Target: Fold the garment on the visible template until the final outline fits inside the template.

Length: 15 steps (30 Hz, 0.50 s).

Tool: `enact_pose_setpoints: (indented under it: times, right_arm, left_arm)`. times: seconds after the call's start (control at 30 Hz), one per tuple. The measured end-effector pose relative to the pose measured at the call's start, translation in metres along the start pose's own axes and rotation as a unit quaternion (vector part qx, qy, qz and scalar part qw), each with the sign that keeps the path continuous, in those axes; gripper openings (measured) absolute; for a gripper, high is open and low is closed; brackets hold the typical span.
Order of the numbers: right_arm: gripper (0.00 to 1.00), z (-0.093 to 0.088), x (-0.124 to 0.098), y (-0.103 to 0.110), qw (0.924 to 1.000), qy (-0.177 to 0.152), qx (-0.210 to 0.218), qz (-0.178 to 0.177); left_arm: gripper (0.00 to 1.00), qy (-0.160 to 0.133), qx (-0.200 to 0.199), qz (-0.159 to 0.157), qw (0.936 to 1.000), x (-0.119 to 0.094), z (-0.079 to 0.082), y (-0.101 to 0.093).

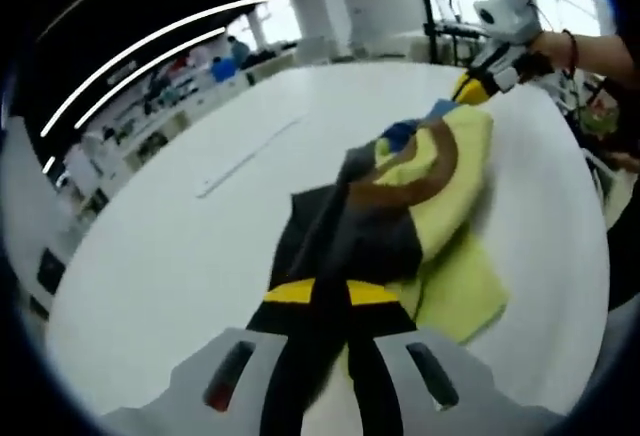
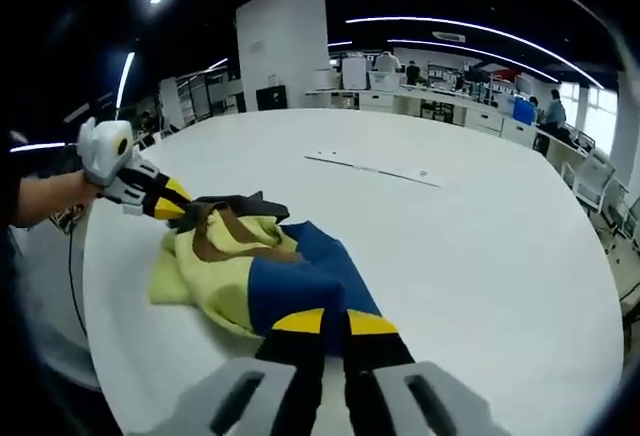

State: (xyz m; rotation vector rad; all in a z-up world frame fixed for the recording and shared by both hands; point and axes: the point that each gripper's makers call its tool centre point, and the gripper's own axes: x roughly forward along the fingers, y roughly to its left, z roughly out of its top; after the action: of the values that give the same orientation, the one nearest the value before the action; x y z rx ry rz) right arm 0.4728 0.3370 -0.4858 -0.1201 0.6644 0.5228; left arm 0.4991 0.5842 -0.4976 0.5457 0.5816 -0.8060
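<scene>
Mid-tabletop [image 2: 480,256], both grippers — left [image 1: 330,301], right [image 2: 335,331] — clamped the garment [image 2: 260,266], mid-fold; next likely needed laying it flat — no template visible.

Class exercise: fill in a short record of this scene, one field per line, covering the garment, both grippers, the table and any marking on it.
garment: yellow, blue, brown and dark garment, bunched, stretched between both grippers
left gripper: left gripper shut on the dark end
right gripper: right gripper shut on the blue end
table: white table
marking: thin line on the table, apart from the garment
</scene>
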Motion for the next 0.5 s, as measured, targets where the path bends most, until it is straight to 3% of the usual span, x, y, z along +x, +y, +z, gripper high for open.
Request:
enact_pose_setpoints:
  times: [0.3,0.4,0.5]
  right_arm:
    - [0.00,-0.003,-0.001,-0.003,1.0000,0.005,0.002,-0.008]
    - [0.00,0.001,-0.007,-0.004,0.9999,-0.004,0.011,-0.012]
    - [0.00,0.010,-0.014,-0.005,0.9995,-0.020,0.015,-0.017]
  left_arm:
    - [0.00,0.007,-0.033,0.008,0.9994,0.000,-0.003,0.002]
    - [0.00,-0.004,-0.055,0.022,0.9983,-0.010,0.002,0.005]
    - [0.00,-0.023,-0.052,0.050,0.9971,-0.023,0.013,0.012]
